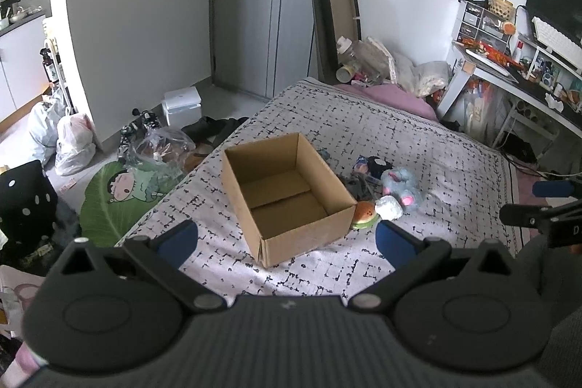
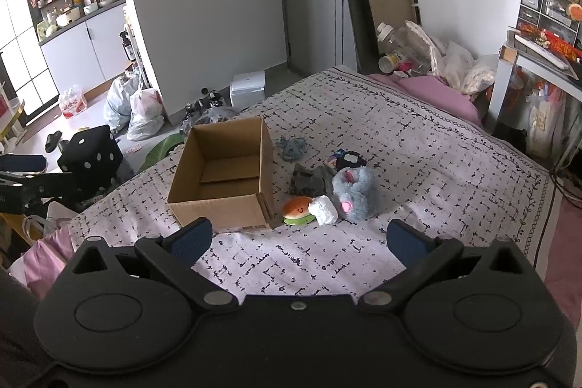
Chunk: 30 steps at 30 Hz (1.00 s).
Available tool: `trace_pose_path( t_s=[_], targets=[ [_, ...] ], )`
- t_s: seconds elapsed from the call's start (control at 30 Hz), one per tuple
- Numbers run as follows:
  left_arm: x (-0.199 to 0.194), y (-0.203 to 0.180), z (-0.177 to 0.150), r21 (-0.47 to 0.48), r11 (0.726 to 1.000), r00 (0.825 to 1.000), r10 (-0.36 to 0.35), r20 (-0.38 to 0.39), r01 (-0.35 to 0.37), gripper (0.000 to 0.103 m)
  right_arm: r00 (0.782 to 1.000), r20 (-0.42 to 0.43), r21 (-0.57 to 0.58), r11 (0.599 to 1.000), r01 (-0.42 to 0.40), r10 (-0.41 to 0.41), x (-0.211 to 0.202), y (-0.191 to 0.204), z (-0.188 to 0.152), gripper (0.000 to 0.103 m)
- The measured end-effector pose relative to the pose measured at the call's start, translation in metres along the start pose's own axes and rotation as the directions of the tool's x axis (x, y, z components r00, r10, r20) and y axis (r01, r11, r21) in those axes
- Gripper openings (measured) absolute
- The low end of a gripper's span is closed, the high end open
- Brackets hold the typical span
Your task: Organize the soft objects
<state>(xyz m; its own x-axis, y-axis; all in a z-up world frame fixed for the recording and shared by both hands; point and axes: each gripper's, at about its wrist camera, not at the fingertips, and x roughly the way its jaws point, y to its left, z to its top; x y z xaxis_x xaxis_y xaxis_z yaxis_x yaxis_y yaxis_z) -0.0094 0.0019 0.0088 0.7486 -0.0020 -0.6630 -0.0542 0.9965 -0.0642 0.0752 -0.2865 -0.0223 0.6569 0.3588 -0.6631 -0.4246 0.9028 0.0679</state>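
An open, empty cardboard box (image 1: 287, 195) (image 2: 223, 177) stands on the patterned bedspread (image 1: 418, 140) (image 2: 418, 140). Just right of it lies a heap of soft toys: a grey-blue plush with pink ears (image 1: 402, 186) (image 2: 354, 193), a burger-shaped plush (image 1: 363, 215) (image 2: 297, 210), a white soft lump (image 1: 389, 207) (image 2: 323, 209), dark grey cloth pieces (image 2: 309, 180), a small grey plush (image 2: 291, 147) and a black one (image 2: 350, 159). My left gripper (image 1: 287, 238) hovers open in front of the box. My right gripper (image 2: 299, 239) hovers open in front of the toys, holding nothing.
The bed's left edge drops to a floor with plastic bags (image 2: 143, 113), a green leaf cushion (image 1: 120, 191), a black dotted stool (image 2: 91, 155) and a white box (image 2: 247, 87). A pink pillow (image 2: 429, 89) and clutter lie at the headboard; a desk (image 1: 509, 75) stands right.
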Motion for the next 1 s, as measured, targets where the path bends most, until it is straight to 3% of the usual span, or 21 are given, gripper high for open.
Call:
trace_pose_path(
  t_s=[1.0],
  targets=[
    [-0.0006, 0.0014, 0.0021, 0.009, 1.0, 1.0, -0.01, -0.007, 0.01, 0.103, 1.0, -0.003, 0.013, 1.0, 0.017, -0.017, 0.0, -0.0045, -0.0035, 0.103]
  ],
)
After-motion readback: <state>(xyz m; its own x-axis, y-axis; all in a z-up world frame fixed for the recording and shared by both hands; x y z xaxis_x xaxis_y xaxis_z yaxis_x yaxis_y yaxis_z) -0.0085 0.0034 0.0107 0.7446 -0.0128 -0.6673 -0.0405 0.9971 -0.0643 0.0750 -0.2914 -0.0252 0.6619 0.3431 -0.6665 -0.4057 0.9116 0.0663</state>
